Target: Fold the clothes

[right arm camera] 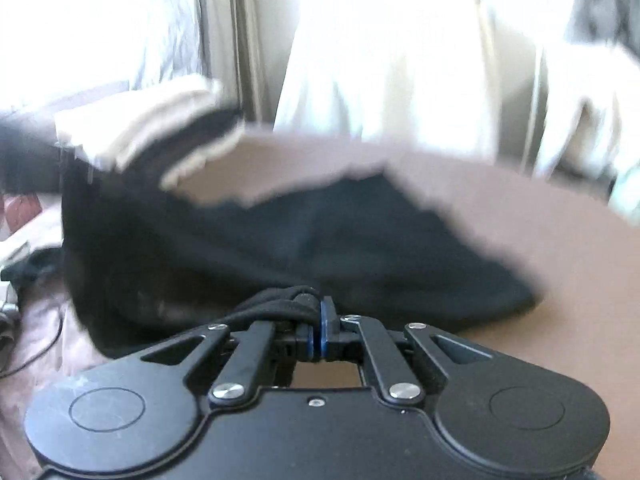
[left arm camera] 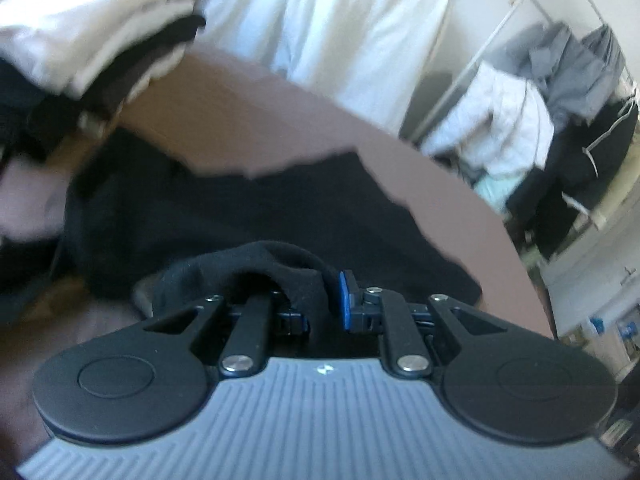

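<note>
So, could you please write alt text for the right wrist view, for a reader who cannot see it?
The right gripper is shut on a bunched edge of a black garment that lies spread on a brown surface. A blurred stack of folded white and dark clothes sits behind on the left, before pale curtains.

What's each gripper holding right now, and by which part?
Both grip the black garment: the left gripper and the right gripper each pinch a bunched bit of its near edge.
</note>
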